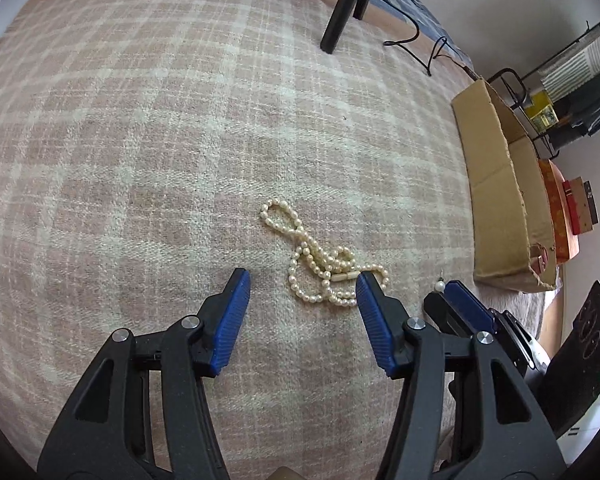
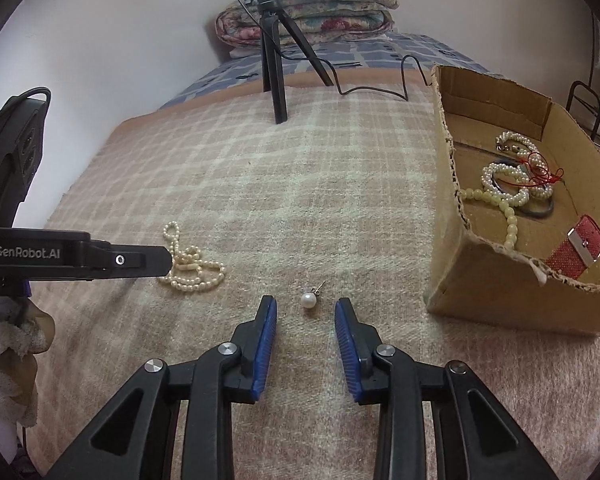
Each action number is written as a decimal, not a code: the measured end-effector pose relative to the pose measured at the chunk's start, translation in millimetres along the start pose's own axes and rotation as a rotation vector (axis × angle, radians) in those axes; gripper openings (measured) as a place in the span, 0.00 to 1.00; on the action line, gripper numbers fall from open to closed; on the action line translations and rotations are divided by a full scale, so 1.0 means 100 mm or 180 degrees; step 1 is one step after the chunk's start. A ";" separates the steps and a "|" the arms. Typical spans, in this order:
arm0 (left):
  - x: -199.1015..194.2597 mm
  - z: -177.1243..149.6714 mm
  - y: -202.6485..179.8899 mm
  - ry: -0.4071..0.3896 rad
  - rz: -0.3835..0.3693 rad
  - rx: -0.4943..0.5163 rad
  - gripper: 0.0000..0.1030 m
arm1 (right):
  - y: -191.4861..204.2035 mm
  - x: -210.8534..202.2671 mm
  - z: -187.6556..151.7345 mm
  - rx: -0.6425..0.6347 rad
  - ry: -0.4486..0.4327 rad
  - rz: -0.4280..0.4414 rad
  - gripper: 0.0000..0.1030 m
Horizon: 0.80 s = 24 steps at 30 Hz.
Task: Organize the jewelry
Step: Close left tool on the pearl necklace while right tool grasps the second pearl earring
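A cream pearl necklace point(image 1: 320, 258) lies bunched on the pink plaid blanket point(image 1: 160, 140). My left gripper point(image 1: 303, 280) is open, its blue pads on either side of the necklace's near end. The necklace also shows in the right wrist view point(image 2: 188, 260), partly behind the left gripper's finger point(image 2: 140, 260). A single pearl stud earring point(image 2: 309, 300) lies on the blanket just ahead of my open right gripper point(image 2: 306, 306), between its fingertips. In the left wrist view the earring point(image 1: 440, 286) sits by the right gripper's finger point(image 1: 466, 304).
An open cardboard box point(image 2: 500, 288) stands at the right, holding pearl bracelets point(image 2: 504, 186), a red cord and a red beaded band point(image 2: 578, 248). It also shows in the left wrist view point(image 1: 496, 184). A black tripod point(image 2: 274, 60) with a cable stands at the far end.
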<state>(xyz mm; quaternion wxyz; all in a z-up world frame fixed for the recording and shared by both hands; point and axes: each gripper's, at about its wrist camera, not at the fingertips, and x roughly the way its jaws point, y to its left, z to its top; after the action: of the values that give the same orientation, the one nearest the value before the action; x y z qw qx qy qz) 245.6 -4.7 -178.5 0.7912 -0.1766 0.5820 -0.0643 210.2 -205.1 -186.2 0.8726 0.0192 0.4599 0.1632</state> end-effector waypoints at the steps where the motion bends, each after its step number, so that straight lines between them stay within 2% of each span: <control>1: 0.02 0.01 -0.01 -0.0004 0.0006 0.0001 0.55 | 0.00 0.01 0.00 0.0003 -0.0003 0.0002 0.30; 4: 0.08 0.04 -0.08 -0.0020 0.0077 0.0079 0.55 | 0.01 0.03 0.00 -0.0023 -0.0004 -0.0020 0.30; 8: 0.15 0.00 -0.23 -0.0082 0.0289 0.0390 0.54 | 0.01 0.03 -0.01 -0.0047 -0.0010 -0.0031 0.30; 10: 0.17 -0.05 -0.27 -0.0127 0.0421 0.0548 0.48 | 0.01 0.03 -0.01 -0.0049 -0.0011 -0.0033 0.28; 14: 0.20 -0.09 -0.30 -0.0194 0.0540 0.0699 0.34 | 0.02 0.03 -0.01 -0.0080 -0.0022 -0.0069 0.28; 16: 0.21 -0.08 -0.29 -0.0229 0.0583 0.0728 0.21 | 0.05 0.03 -0.02 -0.0116 -0.0027 -0.0105 0.28; 19: 0.20 -0.07 -0.24 -0.0273 0.0573 0.0720 0.08 | 0.07 0.04 -0.01 -0.0154 -0.0034 -0.0135 0.28; 24: 0.14 -0.08 -0.15 -0.0282 0.0503 0.0673 0.07 | 0.06 0.08 0.00 -0.0191 -0.0067 -0.0135 0.26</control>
<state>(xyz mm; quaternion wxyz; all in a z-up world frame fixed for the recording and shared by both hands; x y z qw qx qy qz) 243.7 -24.7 -188.2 0.8329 -0.0486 0.5485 -0.0549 212.6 -197.1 -191.2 0.8809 -0.0150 0.4459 0.1581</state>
